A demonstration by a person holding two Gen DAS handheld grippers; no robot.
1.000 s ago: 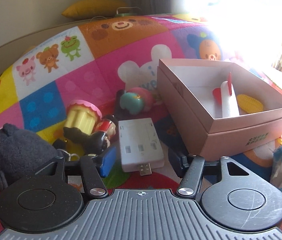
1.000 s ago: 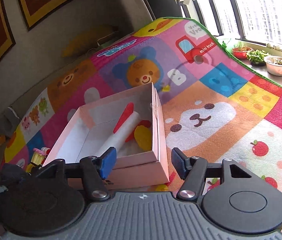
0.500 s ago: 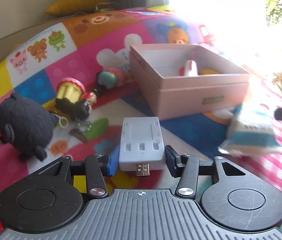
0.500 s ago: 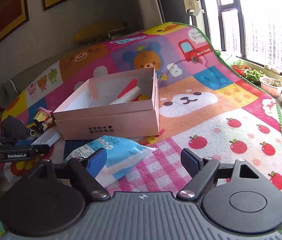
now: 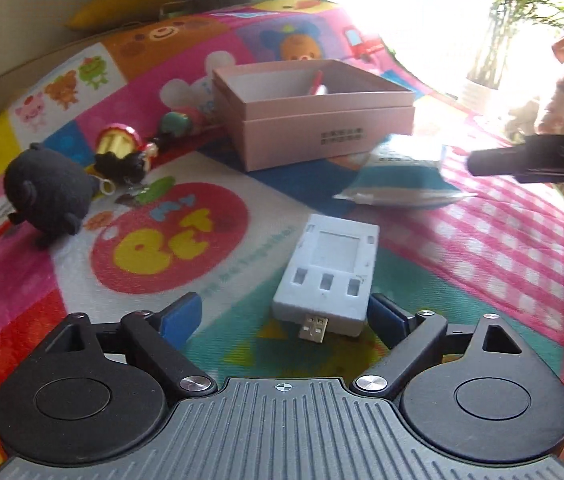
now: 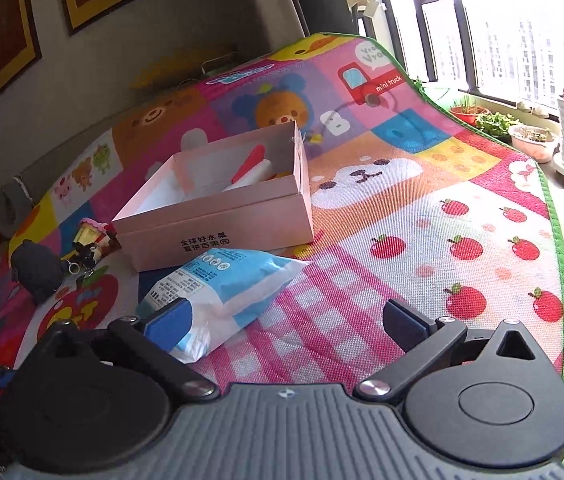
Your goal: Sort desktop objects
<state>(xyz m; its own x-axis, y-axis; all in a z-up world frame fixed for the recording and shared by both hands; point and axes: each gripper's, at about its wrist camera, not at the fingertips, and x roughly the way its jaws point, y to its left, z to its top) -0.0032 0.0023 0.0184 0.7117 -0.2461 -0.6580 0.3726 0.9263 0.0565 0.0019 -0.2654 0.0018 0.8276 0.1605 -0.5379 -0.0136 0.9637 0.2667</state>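
desktop objects are spread on a cartoon play mat [image 6: 422, 216] near sunlit windows [image 6: 514, 28]; both claws, left claw [image 5: 282, 312] and right claw [image 6: 286, 320], are held wide open, empty.

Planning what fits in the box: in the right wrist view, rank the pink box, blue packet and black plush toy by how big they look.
1. pink box
2. blue packet, though it lies nearer the camera
3. black plush toy

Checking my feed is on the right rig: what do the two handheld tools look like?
Both look alike. The left tool and right tool have black linkage arms with silver pivot screws, blue pads on the fingers, two round black discs, and a ribbed grey body with a small crosshair mark. No cables or sleeves show.
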